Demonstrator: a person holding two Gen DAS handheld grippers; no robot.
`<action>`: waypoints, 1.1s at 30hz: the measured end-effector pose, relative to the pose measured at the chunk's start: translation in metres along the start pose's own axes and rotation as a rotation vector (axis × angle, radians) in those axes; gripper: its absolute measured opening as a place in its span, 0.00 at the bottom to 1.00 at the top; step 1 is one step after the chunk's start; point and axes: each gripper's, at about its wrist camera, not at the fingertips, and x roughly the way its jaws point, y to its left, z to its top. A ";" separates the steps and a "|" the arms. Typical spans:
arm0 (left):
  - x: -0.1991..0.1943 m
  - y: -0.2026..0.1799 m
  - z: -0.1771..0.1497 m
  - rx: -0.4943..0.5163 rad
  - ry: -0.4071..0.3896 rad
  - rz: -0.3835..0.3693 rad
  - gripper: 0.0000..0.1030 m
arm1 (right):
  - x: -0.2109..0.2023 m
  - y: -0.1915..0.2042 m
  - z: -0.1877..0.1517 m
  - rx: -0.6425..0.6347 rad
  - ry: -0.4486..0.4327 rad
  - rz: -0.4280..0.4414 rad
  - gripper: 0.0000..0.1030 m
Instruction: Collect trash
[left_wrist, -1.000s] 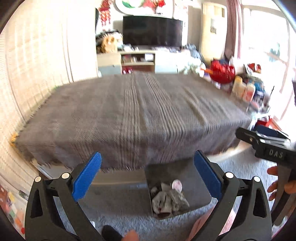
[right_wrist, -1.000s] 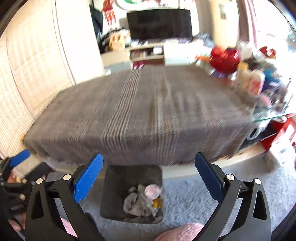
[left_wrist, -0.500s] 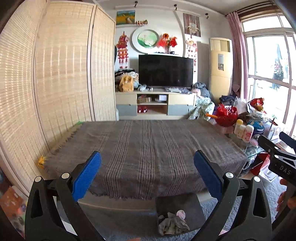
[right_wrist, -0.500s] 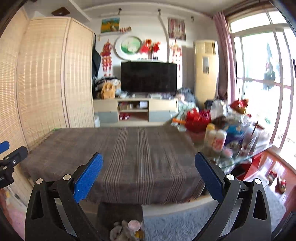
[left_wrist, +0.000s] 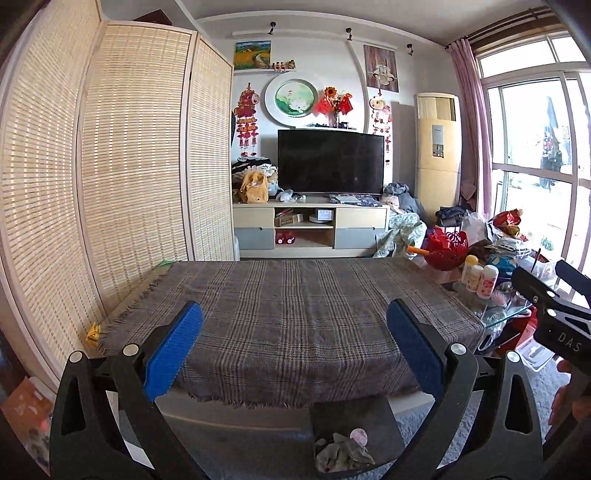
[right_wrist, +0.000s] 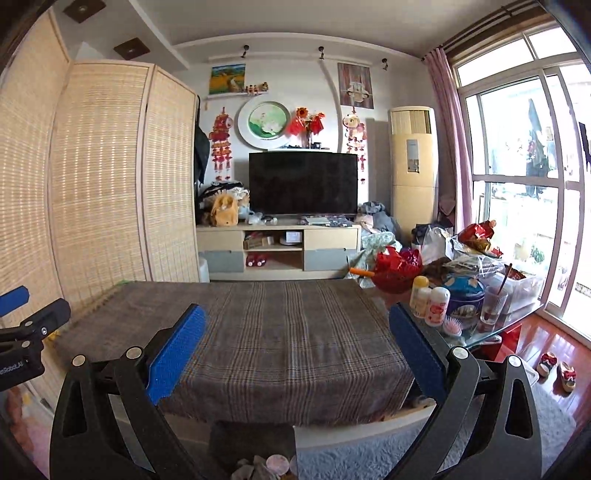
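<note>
Living room, plaid-covered table (left_wrist: 295, 325). One left gripper (left_wrist: 295, 345), jaws apart, empty. One dark bin (left_wrist: 351, 439) at 6 o'clock holding crumpled trash (left_wrist: 343, 452), partly cut off. One right gripper (right_wrist: 297, 347), jaws apart, empty; "DAS" legible on its body. Two white bottles (right_wrist: 430, 302) at 3 o'clock, labels unreadable.

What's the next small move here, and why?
Probably sweep the left gripper toward the yellow scrap at the plaid cloth's near-left edge. Both it and the right gripper are open and empty, the cloth top looks bare, and the bin already holds crumpled trash.
</note>
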 end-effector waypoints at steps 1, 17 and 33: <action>-0.001 0.000 0.000 -0.002 -0.001 -0.001 0.92 | 0.000 0.000 0.000 0.002 0.005 0.000 0.97; -0.005 0.000 0.000 0.002 -0.007 -0.004 0.92 | 0.001 0.004 -0.005 0.002 0.028 0.000 0.97; -0.006 0.001 0.002 0.004 -0.021 -0.007 0.92 | 0.003 0.003 -0.002 -0.003 0.036 0.009 0.97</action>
